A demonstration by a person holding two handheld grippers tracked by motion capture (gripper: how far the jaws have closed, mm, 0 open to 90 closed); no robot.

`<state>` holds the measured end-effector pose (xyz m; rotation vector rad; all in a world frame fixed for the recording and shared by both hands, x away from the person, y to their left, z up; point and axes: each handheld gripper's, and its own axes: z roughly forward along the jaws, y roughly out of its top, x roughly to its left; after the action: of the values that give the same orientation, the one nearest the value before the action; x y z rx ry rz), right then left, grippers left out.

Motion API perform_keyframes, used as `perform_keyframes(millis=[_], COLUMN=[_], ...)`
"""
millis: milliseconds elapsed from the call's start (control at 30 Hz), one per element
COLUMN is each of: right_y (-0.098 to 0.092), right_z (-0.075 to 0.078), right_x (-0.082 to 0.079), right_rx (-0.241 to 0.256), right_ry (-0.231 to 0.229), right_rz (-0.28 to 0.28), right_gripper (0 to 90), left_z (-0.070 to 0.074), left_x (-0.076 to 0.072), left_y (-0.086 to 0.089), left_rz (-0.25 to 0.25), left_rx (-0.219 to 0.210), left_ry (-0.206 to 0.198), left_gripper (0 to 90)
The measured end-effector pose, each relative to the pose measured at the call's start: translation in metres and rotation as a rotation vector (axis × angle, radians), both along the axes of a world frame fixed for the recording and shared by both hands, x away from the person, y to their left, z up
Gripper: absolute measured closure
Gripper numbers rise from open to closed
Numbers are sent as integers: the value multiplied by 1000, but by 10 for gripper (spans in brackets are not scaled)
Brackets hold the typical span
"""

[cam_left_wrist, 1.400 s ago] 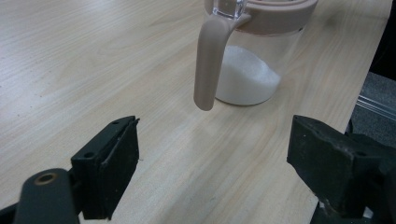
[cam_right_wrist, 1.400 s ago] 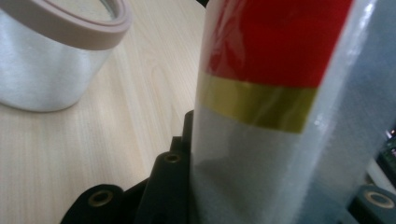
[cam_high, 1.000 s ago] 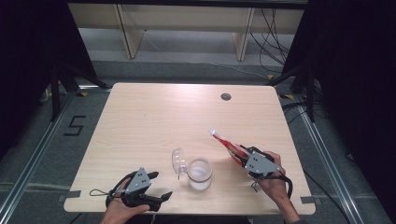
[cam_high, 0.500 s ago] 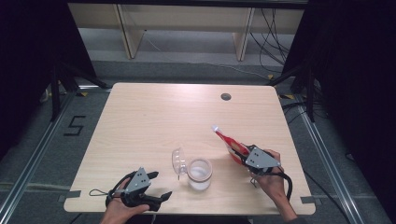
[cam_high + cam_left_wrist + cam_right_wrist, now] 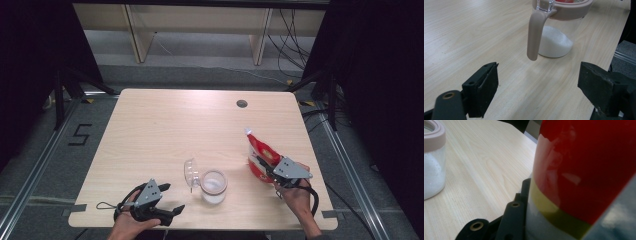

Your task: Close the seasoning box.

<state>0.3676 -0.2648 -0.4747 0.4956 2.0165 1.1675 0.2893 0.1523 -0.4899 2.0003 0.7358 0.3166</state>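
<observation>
Jar (image 5: 213,186) stands on the bench (image 5: 165,130) near its front edge, about midway between the two hands, lid (image 5: 189,173) swung open to its left. It holds white grains in the bottom, seen heaped against the glass in the left gripper view (image 5: 555,42).

Right tongs (image 5: 264,167) are clenched on a red pouch (image 5: 260,155). The pouch stands raised at the right of the bench, its long axis slanting up and away from the hand, white tip pointing to the far side. In the right gripper view the pouch (image 5: 584,170) sits directly against the black jaw, with the jar (image 5: 432,157) off to that camera's left.

Left tongs (image 5: 165,205) are released, jaws standing wide apart, low over the near left edge of the bench and holding nothing. In the left gripper view the jar's pale handle (image 5: 535,35) hangs straight ahead between the jaws.

Governing relation: the jar lies to the left of the pouch and slightly nearer the person, with clear bench between them. Judgement: the pouch must travel left and tip its far end down over the open mouth; the left tongs are placed to steady the jar.
</observation>
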Motion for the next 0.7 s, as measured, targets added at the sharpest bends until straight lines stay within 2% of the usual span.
perform_keyframes(millis=[100,167,233,300,333,433,533,567,667,700], right_y=[0,-2,-3,-3,-4,-6,-7,-8,-8,-7], right_z=[0,-1,-1,-1,-2,-2,0,1,2,3], right_x=[0,-1,-1,-2,-3,-3,-6,-6,-9,-9], right_rx=[5,30,28,42,49,59,74,73,87,92], right_ry=[1,8,10,-6,1,2,11,10,14,16], right_rz=[-13,-27,-26,-37,-38,-39,-59,-58,-79,-84], right_gripper=[754,749,738,718,717,710,670,657,588,574], left_z=[0,0,0,0,-1,0,0,-1,0,1], left_x=[0,0,1,1,0,0,0,0,0,1], left_y=[-1,0,0,0,-1,-1,-1,-1,0,0], left_rz=[4,1,-7,-13,5,-5,-3,9,-4,-10], left_rx=[0,-3,10,6,-12,-1,-3,-9,-1,5], left_ry=[-5,3,-22,-20,-3,3,4,-7,2,-13], left_gripper=[162,163,163,162,163,163,163,163,163,163])
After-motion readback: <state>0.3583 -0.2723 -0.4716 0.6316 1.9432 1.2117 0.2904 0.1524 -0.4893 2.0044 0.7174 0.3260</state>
